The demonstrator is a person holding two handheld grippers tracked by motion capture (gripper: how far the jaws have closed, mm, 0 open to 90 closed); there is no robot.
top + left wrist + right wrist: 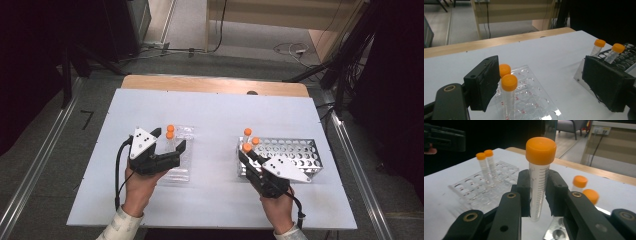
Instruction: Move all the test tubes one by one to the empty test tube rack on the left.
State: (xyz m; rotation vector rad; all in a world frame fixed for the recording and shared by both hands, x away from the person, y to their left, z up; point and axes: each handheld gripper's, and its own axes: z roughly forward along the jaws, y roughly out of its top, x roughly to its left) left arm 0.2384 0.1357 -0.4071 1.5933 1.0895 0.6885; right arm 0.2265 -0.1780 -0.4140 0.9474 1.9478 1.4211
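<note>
1. While your right gripper [537,195] pinches an orange-capped tube [539,173] upright over the metal rack [300,150], two capped tubes [251,137] stand in that rack.
2. Your left gripper [169,139], jaws spread, flanks the clear rack [531,95] holding two tubes [508,96].

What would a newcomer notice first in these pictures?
The bright orange caps stand out: the right gripper is shut on an orange-capped tube, held upright above the metal rack at the table's right, where two more capped tubes stand. At the left, the left gripper is open around two tubes standing in a clear plastic rack.
</note>
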